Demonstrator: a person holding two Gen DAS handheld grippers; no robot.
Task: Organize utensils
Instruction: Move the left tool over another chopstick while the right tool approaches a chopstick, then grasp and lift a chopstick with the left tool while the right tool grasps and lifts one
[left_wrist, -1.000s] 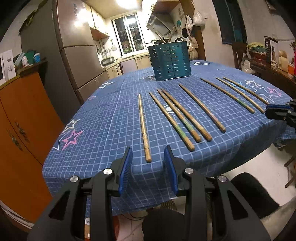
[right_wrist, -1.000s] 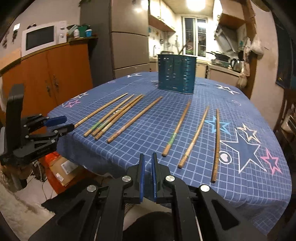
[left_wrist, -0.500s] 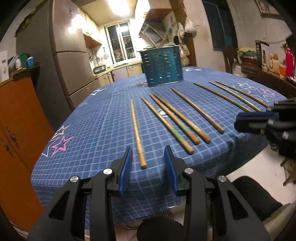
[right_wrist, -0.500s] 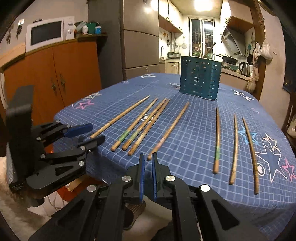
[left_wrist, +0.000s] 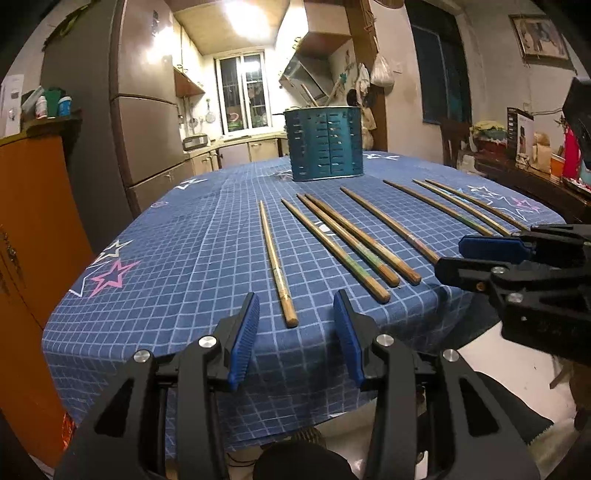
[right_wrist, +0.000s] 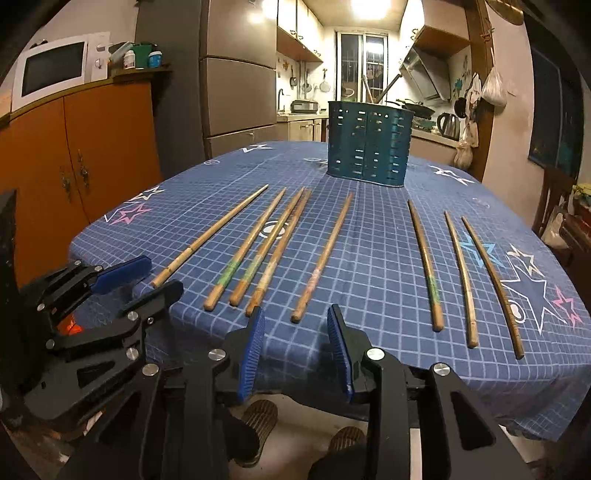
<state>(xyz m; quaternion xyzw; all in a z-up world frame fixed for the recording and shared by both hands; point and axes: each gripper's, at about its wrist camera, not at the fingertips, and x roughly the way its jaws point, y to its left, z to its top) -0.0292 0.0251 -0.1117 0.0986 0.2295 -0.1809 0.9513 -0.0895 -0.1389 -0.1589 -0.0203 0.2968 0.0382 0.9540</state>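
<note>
Several wooden chopsticks lie side by side on the blue checked tablecloth (left_wrist: 177, 266). A teal slotted utensil holder (left_wrist: 324, 143) stands behind them; it also shows in the right wrist view (right_wrist: 369, 144). My left gripper (left_wrist: 295, 332) is open and empty at the table's near edge, its jaws either side of the butt of the leftmost chopstick (left_wrist: 275, 260). My right gripper (right_wrist: 295, 345) is open and empty, just short of the butt of the fifth chopstick from the left (right_wrist: 323, 254). Each gripper shows in the other's view, the right (left_wrist: 517, 266) and the left (right_wrist: 110, 291).
Orange cabinets (right_wrist: 74, 166) with a microwave (right_wrist: 51, 70) stand on the left, a grey fridge (right_wrist: 236, 85) behind them. A dark sideboard with boxes and bottles (left_wrist: 532, 162) runs along the right. The table edge is directly below both grippers.
My right gripper has opened from shut and swung left to face the fifth chopstick. My left gripper has dropped lower and closer to the leftmost chopstick's end.
</note>
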